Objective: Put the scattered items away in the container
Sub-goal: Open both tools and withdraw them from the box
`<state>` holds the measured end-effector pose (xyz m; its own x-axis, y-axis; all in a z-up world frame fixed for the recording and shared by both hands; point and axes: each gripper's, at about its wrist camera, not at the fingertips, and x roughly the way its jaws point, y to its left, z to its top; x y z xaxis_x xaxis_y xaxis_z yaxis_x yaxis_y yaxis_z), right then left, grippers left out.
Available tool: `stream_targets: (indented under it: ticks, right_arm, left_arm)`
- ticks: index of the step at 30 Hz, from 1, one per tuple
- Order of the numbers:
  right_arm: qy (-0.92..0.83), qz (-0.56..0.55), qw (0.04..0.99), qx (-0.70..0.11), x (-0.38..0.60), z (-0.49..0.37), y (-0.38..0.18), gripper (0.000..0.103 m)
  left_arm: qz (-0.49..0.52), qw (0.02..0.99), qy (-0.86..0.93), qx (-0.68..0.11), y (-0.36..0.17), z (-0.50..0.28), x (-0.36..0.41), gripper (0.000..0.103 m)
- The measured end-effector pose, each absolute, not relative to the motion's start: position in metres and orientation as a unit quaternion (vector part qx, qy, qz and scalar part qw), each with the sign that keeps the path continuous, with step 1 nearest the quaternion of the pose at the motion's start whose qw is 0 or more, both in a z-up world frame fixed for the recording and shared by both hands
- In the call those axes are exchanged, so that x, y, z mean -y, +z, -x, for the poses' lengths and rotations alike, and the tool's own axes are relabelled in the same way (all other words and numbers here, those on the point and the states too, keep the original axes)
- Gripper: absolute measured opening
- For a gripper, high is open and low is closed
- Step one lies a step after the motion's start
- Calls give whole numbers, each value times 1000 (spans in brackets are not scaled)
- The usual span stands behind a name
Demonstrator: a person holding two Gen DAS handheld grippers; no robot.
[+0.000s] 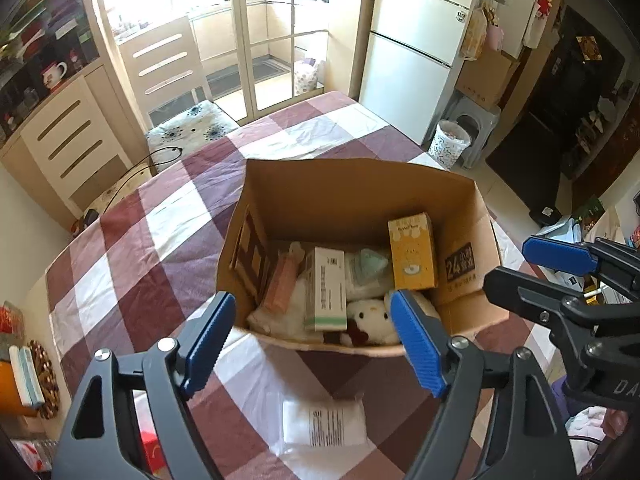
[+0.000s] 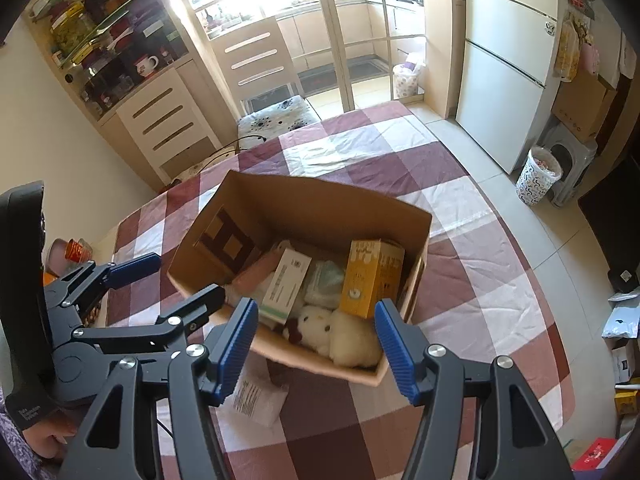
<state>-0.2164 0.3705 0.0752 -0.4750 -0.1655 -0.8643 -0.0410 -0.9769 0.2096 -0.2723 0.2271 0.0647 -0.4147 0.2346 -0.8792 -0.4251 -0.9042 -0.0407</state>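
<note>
From the left wrist, our left gripper (image 1: 312, 334) hangs wide open and empty above the near rim of the cardboard box (image 1: 360, 196). Inside it sit a yellow carton (image 1: 412, 252), a white-green box (image 1: 326, 288) and a plush toy (image 1: 370, 320). A white packet (image 1: 324, 424) lies on the checked surface (image 1: 132, 248) just before the box.

From the right wrist, our right gripper (image 2: 316, 340) is half open, holding nothing, over the same box.

I hold both grippers side by side, tilted steeply downward. My left gripper (image 1: 316, 344) has its blue pads spread wide with nothing between them. My right gripper (image 2: 316, 344), just to its right, stands open too, pads gripping nothing.
</note>
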Motion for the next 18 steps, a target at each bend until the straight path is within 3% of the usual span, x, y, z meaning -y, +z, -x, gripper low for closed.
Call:
stream_targets:
  ticks: [18]
  right_arm:
    - [-837, -534, 93, 74, -334, 163, 65, 62]
  left_arm:
    - [531, 142, 833, -61, 52, 206, -176, 82]
